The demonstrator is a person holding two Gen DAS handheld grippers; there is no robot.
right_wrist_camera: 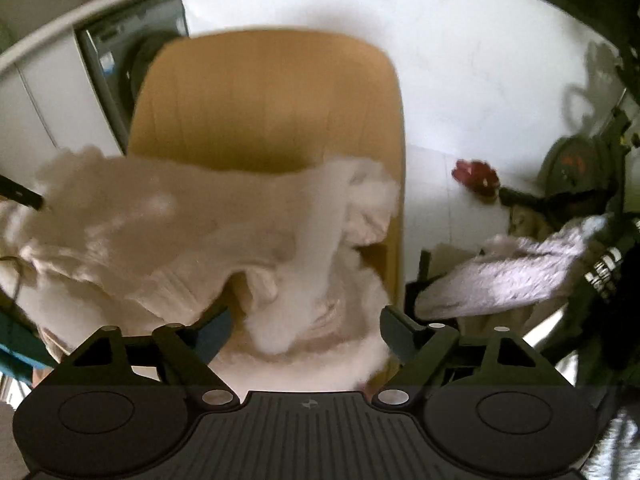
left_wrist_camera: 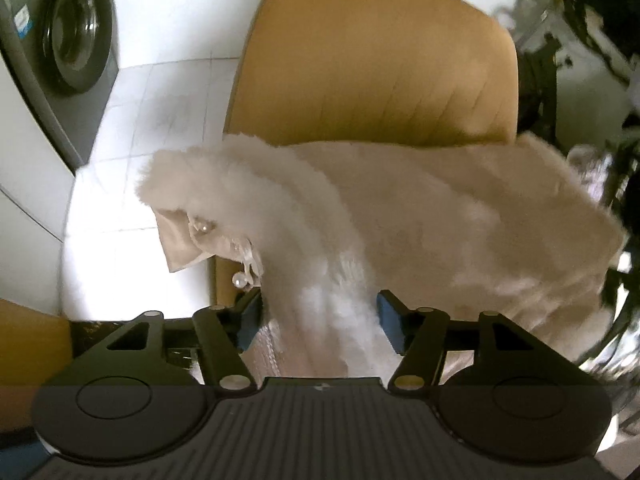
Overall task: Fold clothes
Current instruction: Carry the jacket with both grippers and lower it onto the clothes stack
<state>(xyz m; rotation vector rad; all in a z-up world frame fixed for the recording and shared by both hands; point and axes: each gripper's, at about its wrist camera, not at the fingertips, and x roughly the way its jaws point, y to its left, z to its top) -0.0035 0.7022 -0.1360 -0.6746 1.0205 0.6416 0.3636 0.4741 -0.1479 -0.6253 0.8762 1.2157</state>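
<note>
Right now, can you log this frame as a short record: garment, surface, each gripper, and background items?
garment: fluffy cream jacket with pearl buttons, spread loosely, not yet neatly folded
surface: tan table; the jacket overhangs its left edge
left gripper: open, fur between the jaws, pads not pressing
right gripper: open above the jacket
background: washing machine, white tiled floor
other clothes: pale knitted garment to the right of the table
</note>
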